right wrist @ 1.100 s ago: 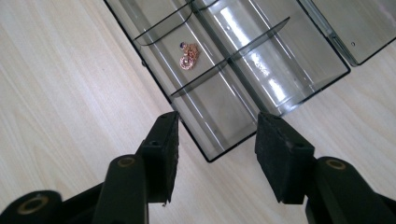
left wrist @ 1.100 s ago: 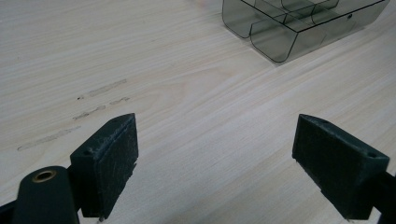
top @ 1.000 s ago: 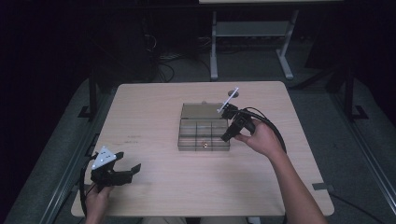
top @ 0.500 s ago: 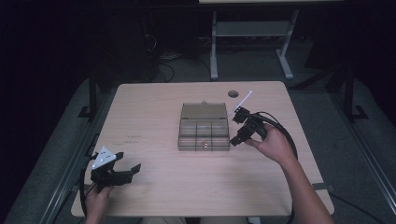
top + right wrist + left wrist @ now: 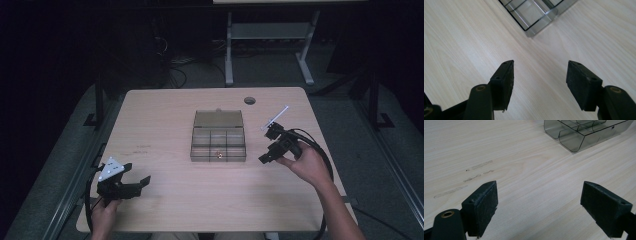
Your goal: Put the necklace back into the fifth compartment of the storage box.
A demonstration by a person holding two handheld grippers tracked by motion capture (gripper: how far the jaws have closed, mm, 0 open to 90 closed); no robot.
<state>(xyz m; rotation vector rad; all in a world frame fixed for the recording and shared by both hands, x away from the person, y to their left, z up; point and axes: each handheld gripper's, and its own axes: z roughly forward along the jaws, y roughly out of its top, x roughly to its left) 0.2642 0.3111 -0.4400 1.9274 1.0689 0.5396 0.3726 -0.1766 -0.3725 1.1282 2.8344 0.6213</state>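
A clear smoky plastic compartment box [image 5: 218,137] lies in the middle of the table with its lid folded back; a small orange-brown item [image 5: 218,154] sits in its front row. My right gripper [image 5: 268,148] hovers just right of the box, open, nothing between its jaws, which have just been opening wider. In the right gripper view [image 5: 539,72] the box corner [image 5: 534,15] lies ahead over bare wood. My left gripper [image 5: 134,179] rests near the table's front left corner, open and empty. The left gripper view [image 5: 539,197] has the box [image 5: 584,132] farther off at the upper right.
The light wooden table [image 5: 165,125] has a round cable hole [image 5: 249,100] at its back right. Faint tape marks [image 5: 474,170] lie on the wood ahead of the left gripper. A metal stand [image 5: 270,45] and cables sit on the dark floor behind the table.
My right gripper has moved away from over the box, to the right and toward the front edge. The left gripper has stayed in place.
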